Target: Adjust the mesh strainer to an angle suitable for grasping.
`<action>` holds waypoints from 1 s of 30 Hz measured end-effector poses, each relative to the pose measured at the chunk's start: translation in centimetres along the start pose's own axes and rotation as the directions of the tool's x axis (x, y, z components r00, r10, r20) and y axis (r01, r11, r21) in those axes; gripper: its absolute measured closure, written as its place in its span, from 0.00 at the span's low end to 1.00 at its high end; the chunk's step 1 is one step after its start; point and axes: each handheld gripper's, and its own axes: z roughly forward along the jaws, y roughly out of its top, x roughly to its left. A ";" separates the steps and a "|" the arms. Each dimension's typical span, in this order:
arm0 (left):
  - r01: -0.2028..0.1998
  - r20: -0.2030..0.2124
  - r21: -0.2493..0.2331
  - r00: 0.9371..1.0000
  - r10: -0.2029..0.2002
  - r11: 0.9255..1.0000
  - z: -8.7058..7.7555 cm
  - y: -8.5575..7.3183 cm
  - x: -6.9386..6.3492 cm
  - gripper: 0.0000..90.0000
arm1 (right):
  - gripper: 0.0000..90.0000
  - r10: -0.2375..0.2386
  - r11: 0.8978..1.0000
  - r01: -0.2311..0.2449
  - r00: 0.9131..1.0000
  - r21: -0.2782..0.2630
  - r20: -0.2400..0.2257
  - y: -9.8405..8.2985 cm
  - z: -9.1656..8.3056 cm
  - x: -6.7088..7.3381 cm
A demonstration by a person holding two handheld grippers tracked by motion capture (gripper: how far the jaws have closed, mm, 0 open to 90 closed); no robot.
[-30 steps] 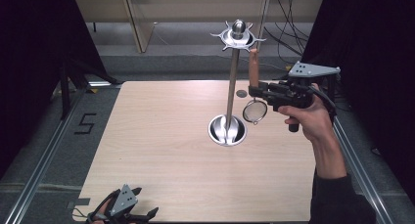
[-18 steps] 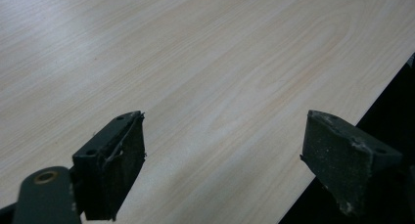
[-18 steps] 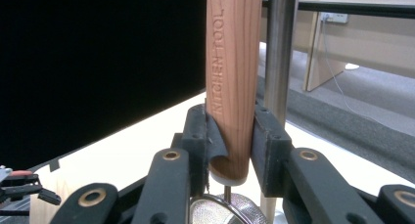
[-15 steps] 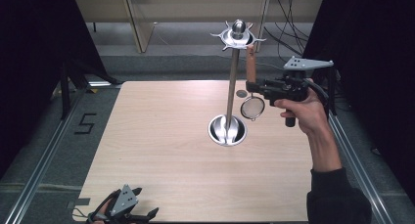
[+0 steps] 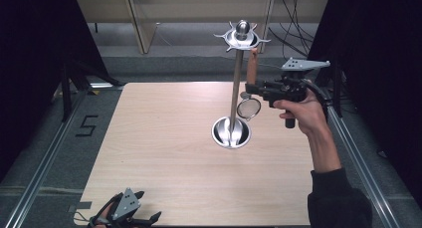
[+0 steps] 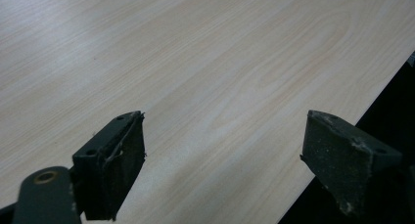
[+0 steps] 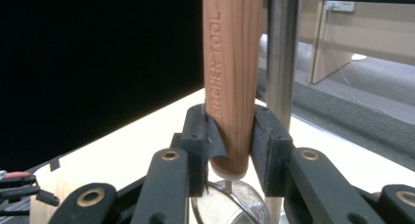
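A small mesh strainer [image 5: 248,108] with a wooden handle [image 5: 252,66] hangs upright in the air, mesh end down. My right gripper [image 5: 252,88] is shut on the lower part of that handle [image 7: 232,77], with the mesh [image 7: 230,207] just below the jaws. Right beside it, to the left in the high view, rises the steel pole [image 5: 238,83] of a utensil stand with a hooked crown [image 5: 242,36] and a round base [image 5: 231,132]. The handle's top is close under the crown. My left gripper [image 5: 149,219] rests at the table's near left edge, open [image 6: 222,160] over bare wood.
The wooden table [image 5: 164,138] has metal rails [image 5: 45,163] along both sides. Cables [image 5: 293,19] and wooden shelving [image 5: 139,24] lie beyond the far edge. In the right gripper view the pole [image 7: 281,53] stands just right of the handle.
My right gripper has carried the strainer a little left and up, closer to the stand's pole. The left gripper has stayed put.
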 end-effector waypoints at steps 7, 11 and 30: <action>0.009 0.005 -0.001 1.000 -0.009 1.000 0.1 0.0 -0.1 0.17 | 0.74 0.007 1.000 -0.007 1.000 -0.011 0.013 -0.3 -0.4 -0.1; 0.042 -0.003 0.001 0.999 -0.042 0.999 0.1 -0.1 -0.3 0.17 | 0.73 0.015 0.999 -0.014 1.000 -0.033 0.023 -0.4 -1.1 -0.2; 0.018 -0.002 0.009 1.000 -0.017 1.000 0.2 -0.1 -0.2 0.17 | 0.54 -0.017 0.996 0.023 0.998 -0.087 0.065 -3.3 -3.7 2.4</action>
